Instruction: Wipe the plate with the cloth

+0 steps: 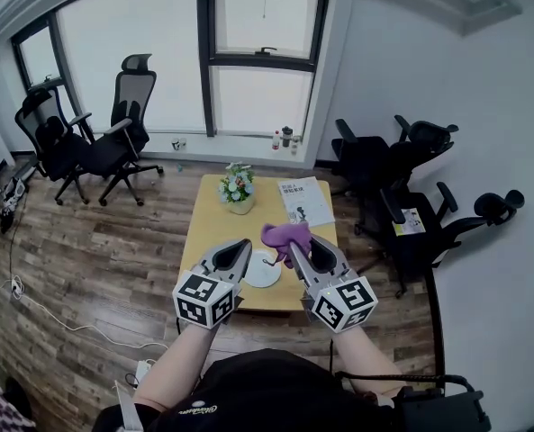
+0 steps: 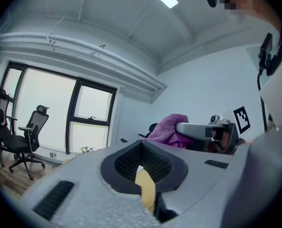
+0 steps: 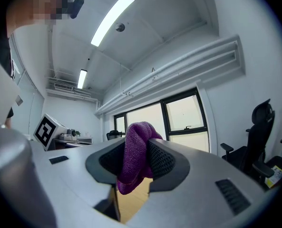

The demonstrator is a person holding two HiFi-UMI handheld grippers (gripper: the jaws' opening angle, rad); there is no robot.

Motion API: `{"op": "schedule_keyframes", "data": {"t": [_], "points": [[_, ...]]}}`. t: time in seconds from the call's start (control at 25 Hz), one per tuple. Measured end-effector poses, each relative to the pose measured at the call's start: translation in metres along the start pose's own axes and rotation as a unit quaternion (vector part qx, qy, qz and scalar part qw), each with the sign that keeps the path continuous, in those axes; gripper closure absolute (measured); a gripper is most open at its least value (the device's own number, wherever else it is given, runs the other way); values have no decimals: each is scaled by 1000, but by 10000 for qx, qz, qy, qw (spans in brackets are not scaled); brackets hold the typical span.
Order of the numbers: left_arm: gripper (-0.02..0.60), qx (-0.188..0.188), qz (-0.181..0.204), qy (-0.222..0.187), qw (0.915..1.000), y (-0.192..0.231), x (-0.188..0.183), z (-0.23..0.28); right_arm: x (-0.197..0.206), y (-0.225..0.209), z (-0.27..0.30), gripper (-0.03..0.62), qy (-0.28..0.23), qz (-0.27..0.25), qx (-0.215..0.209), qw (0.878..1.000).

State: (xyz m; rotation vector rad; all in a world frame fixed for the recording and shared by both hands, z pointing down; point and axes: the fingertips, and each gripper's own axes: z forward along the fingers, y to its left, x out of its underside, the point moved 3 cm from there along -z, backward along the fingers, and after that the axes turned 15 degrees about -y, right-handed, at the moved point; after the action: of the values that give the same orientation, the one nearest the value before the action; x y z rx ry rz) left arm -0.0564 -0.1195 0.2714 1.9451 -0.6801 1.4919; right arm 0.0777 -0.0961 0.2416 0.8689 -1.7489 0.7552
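The plate (image 1: 267,275) is seen lying flat on the yellow tabletop (image 1: 208,216), close to its near edge, with part of its left side covered from the head view by the left gripper (image 1: 240,245). The purple cloth (image 1: 285,235) is held just above and beyond the plate's far right rim, pinched in the right gripper (image 1: 301,242). In the right gripper view the cloth (image 3: 135,151) is shown bunched between the two ribbed pads, a rounded fold standing above the jaws and a loose end hanging below them. No contact between cloth and plate can be made out, so the wiping is judged not to have begun.

In the left gripper view the jaws of the left gripper (image 2: 141,148) are seen drawn together at their tips with nothing between them; only the tabletop shows through the hollow behind.

Beyond the plate a small pot of flowers (image 1: 239,190) and a printed booklet (image 1: 304,201) are set on the tabletop, both well apart from it.

The cloth is judged to be soft, light and limp. It will fold and drag rather than push, so the hanging end should be pressed flat onto the plate. The plate is judged to be stiff, smooth and breakable, and likely to slide on the tabletop when rubbed. It would best be steadied at its left rim.
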Motion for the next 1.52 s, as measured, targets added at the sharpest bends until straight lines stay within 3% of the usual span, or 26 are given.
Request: {"op": "schedule_keyframes", "data": {"t": [1.52], "points": [[577, -50, -8, 103, 9999, -11, 5, -4, 7, 4, -5, 474, 258, 36, -197, 9995]]}}
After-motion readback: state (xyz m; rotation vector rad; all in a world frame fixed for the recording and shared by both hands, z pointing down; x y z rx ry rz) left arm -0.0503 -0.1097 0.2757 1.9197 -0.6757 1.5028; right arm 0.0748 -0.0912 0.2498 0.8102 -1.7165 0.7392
